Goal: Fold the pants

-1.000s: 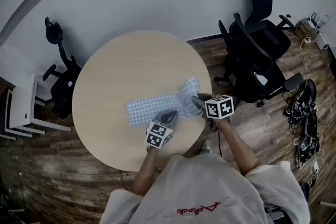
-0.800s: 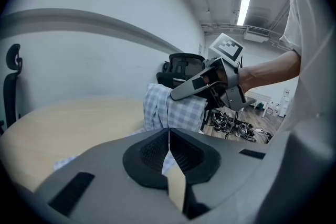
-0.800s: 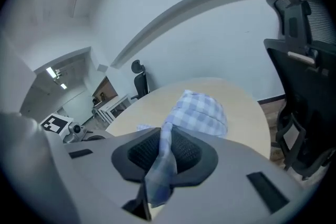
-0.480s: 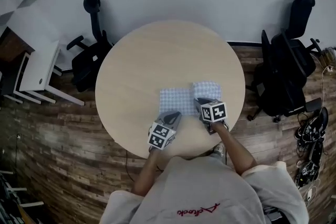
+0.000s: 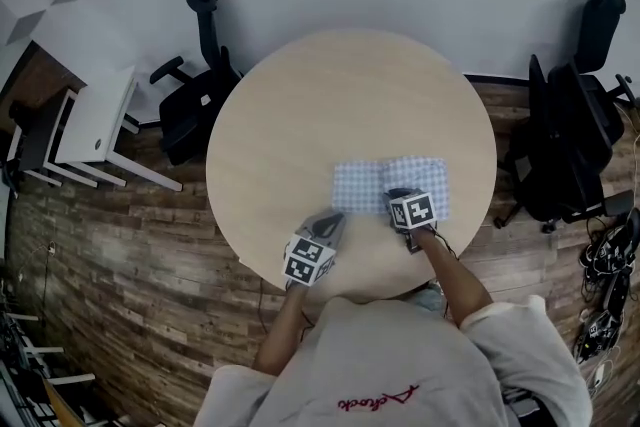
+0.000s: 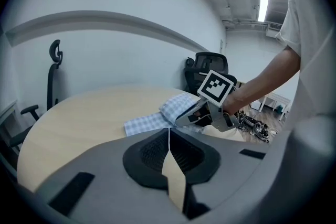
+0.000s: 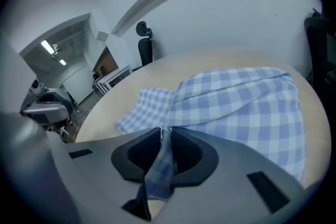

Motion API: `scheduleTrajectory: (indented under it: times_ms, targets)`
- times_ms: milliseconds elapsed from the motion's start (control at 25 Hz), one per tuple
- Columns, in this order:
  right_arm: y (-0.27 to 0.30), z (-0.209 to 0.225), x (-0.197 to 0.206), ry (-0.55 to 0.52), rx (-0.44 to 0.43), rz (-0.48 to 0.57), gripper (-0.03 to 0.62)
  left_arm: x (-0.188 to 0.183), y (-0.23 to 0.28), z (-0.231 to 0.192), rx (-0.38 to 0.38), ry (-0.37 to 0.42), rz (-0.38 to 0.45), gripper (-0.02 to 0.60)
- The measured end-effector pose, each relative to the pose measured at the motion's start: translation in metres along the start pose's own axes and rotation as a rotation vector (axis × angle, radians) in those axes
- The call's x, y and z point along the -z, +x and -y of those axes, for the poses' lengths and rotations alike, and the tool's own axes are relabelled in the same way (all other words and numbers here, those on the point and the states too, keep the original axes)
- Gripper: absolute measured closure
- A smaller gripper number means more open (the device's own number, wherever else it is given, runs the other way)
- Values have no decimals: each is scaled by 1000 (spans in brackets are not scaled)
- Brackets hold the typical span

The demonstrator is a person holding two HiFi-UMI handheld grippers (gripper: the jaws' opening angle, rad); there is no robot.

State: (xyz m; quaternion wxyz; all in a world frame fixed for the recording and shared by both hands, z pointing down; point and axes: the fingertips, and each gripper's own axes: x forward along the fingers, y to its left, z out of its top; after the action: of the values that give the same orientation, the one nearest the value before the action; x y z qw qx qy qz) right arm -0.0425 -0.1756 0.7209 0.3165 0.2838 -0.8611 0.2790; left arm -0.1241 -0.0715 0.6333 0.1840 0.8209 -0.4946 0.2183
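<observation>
Between the fingers of the right gripper [image 7: 163, 138]: a pinched fold of the checked pants [image 5: 362, 185]. Its jaws have just been closing and are clamped on the cloth. The rest of the pants spreads ahead & to both sides, part-folded on the round table [image 5: 330, 85]. Left gripper [image 5: 329, 218] is clenched shut w/ nothing in it, just beside the pants' near-left corner. Table rim sits close behind both grippers, w/ wide bare wood beyond. Chairs [image 5: 195, 110] stand off the rim.
</observation>
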Motion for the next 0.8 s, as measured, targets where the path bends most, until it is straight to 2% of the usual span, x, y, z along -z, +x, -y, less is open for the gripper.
scheduleTrajectory:
  times_ms: [80, 160, 240, 440, 600, 800]
  targets:
    - [-6, -5, -1, 3, -39, 13, 501, -6, 7, 7, 27, 16, 5, 546]
    - [-15, -15, -5, -19, -89, 46, 431, -14, 14, 15, 51, 32, 13, 546]
    - [-27, -18, -10, -47, -110, 101, 402, -23, 23, 24, 78, 47, 22, 546]
    - [-67, 22, -22, -39, -21, 205, 395, -42, 52, 54, 148, 74, 32, 546]
    - [-98, 79, -11, 63, 69, 221, 395, -56, 74, 81, 191, 81, 39, 546]
    - [-111, 136, 22, 308, 121, 207, 384, -63, 85, 96, 188, 81, 38, 546]
